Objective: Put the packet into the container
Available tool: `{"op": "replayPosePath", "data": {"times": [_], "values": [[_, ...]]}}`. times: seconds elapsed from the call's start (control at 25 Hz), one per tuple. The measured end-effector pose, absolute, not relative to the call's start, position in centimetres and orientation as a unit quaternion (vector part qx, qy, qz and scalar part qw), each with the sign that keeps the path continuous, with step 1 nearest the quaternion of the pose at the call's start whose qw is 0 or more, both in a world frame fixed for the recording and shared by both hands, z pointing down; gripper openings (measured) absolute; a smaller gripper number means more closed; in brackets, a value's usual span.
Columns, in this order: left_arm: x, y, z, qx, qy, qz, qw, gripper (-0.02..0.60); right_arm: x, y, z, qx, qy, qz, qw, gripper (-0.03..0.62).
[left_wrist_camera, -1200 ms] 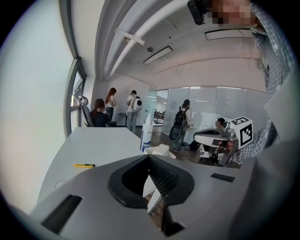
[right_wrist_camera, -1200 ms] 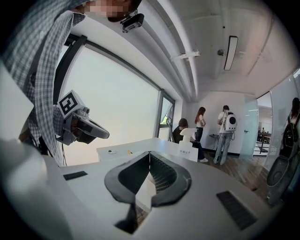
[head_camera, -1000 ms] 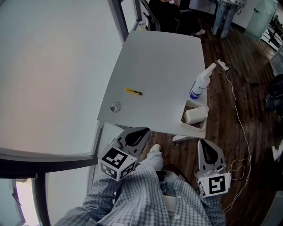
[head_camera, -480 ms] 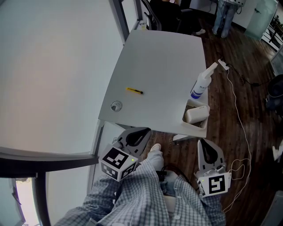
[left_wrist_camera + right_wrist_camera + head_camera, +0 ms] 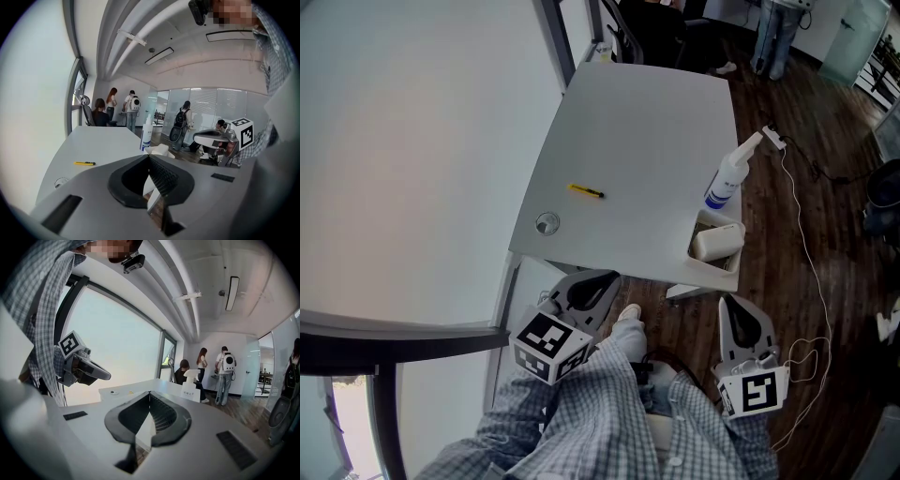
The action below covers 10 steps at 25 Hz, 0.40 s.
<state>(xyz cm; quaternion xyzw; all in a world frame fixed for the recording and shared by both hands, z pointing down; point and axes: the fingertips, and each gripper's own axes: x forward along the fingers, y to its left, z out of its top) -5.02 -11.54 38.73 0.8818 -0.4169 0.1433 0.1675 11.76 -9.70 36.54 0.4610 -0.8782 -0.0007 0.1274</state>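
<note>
Spray btl (image 5: 727, 178) upright nr table's (image 5: 628, 122) rt edge; small yellow tool (image 5: 585, 192) (flat) mid-table.

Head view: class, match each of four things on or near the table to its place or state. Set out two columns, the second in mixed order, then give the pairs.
1 spray bottle
2 yellow tool
3 white packet
4 left hand-held gripper

A lying in the container
B jaws shut, empty, just off the near edge of the table
C upright at the table's right edge
D lying flat on the open tabletop

Pairs: 1-C, 2-D, 3-A, 4-B
</note>
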Motion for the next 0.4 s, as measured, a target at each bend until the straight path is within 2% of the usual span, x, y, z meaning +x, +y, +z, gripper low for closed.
{"op": "replayPosePath", "data": {"times": [0.4], "values": [[-4.58,-11.29,38.85,0.885,-0.408,0.146,0.169,0.009,11.76,-9.42,36.94,0.448,-0.883,-0.006,0.139,0.014]]}}
